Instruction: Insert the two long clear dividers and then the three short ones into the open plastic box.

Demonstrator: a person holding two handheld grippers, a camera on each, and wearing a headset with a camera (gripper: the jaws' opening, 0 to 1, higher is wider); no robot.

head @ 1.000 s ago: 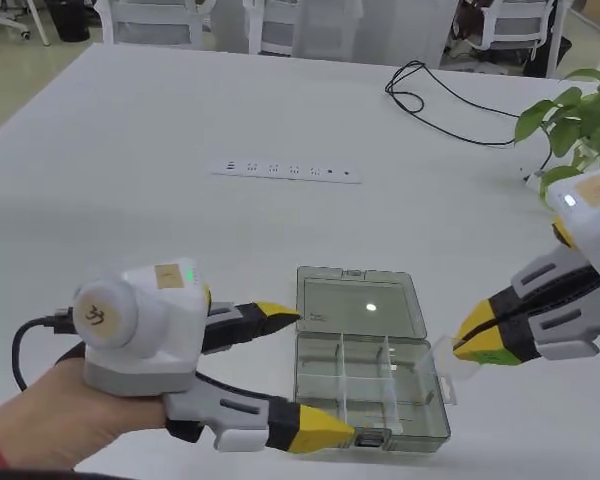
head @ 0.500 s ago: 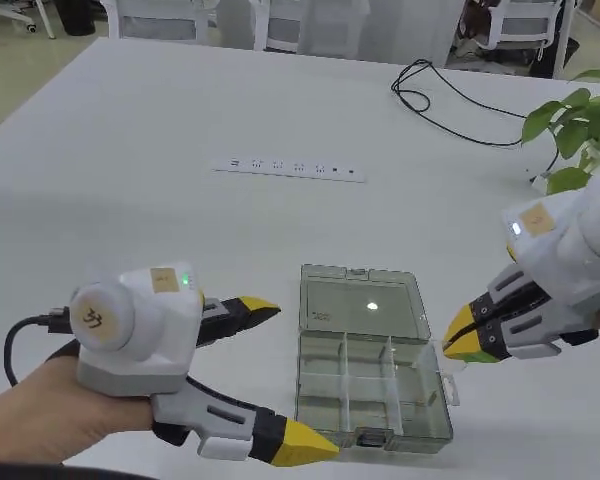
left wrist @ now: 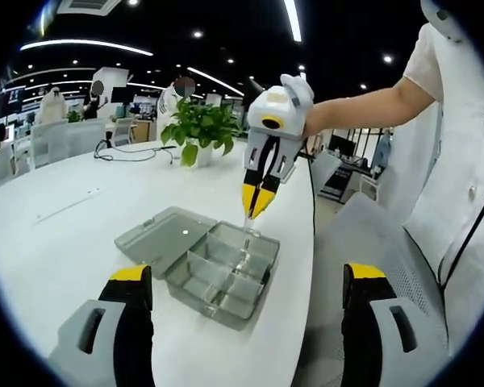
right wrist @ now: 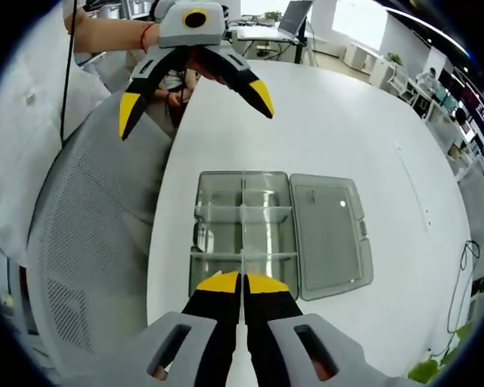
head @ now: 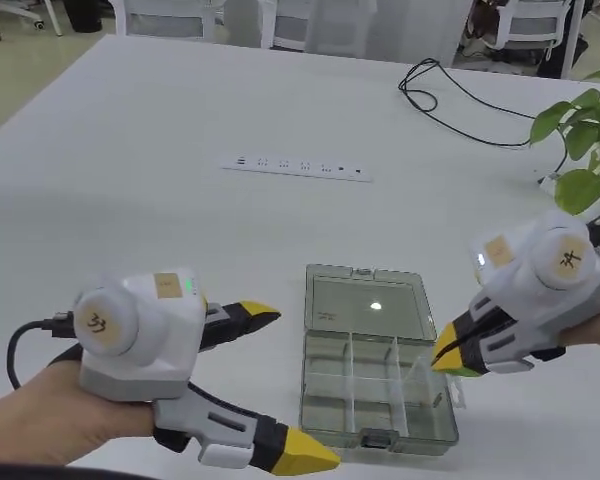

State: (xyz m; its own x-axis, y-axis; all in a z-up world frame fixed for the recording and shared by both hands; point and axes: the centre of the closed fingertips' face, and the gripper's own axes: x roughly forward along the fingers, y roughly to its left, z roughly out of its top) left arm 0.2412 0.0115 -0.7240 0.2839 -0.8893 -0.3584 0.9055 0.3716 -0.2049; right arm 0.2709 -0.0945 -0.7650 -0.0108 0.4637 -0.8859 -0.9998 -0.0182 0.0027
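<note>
Nearest, the left gripper (head: 292, 388) stands wide open just left of the plastic box (head: 430, 432); beyond, the right gripper (head: 445, 356) is clamped on a clear divider (head: 421, 378) over the box's right side; the divider is judged light, thin and slippery: hold its top edge.

Clear divider (head: 425, 378) — faint, upper edge hidden inside right gripper (head: 442, 360) jaws; plant (head: 578, 188) cropped rightward.

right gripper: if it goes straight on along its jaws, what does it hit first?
Most likely the plastic box. The right gripper, shut on a clear divider, points down into the box's right-hand side, so the divider would touch there before the tips do. Depth is hard to judge.
</note>
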